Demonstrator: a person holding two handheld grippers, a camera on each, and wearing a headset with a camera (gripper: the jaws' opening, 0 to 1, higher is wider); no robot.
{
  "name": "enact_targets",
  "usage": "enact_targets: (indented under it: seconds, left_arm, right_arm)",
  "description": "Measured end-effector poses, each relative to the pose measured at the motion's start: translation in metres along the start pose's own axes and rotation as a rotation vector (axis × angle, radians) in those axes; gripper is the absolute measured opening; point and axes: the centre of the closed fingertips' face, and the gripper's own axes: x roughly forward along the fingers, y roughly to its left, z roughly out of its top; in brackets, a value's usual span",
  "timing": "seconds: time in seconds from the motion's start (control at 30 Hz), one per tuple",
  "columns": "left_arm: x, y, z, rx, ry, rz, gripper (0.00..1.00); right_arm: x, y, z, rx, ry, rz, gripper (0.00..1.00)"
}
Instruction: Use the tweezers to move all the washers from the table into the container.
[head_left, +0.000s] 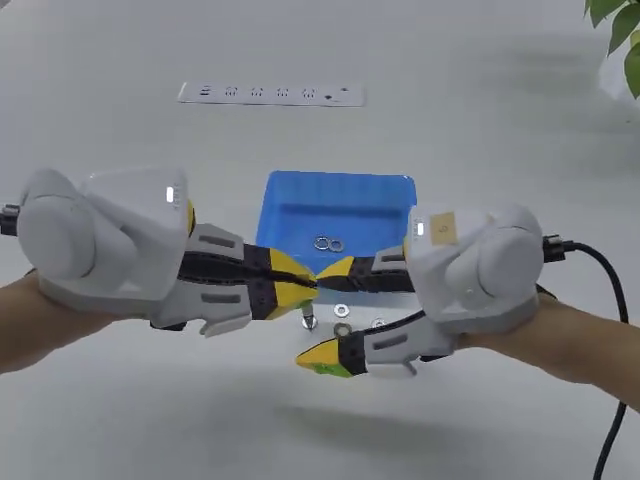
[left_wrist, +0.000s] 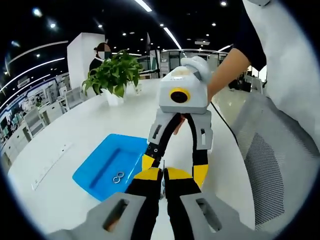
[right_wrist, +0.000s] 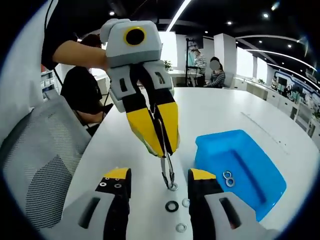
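Right gripper view: tweezers near-upright, tips down.

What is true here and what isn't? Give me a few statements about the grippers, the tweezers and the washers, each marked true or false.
1. The blue container already holds two washers. True.
2. The right gripper holds the tweezers. False: the left gripper is shut on them, and the right gripper's jaws stand open with nothing between them.
3. Loose washers lie on the table beside the container. True.
4. The tweezers' tips are inside the container. False: they point down at a washer on the table, outside the container.
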Motion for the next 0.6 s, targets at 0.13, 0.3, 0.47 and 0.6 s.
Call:
enact_targets:
  seconds: [0.13,0.3,0.47,0.6]
  left_arm:
    - [-0.0007,0.0057,-0.0012,-0.011,0.005,0.014,0.06]
    - [-0.0011,0.0049,-0.0019,-0.011,0.011,0.003,0.06]
    - [0.0014,0.0022,-0.0008,-0.01,0.009,-0.007,0.06]
    - [0.003,0.0007,-0.0003,-0.006,0.01,-0.014,0.06]
  right_arm:
    - [0.0035,-0.0025,-0.0015,0.012,0.015,0.017,0.37]
    - [0.0064,-0.0043,-0.0049,0.024,0.03,0.035,0.29]
    - [0.0074,-0.004,-0.0057,0.03,0.027,0.058,0.2]
    - [0.007,-0.0084,-0.0073,0.024,0.03,0.06,0.15]
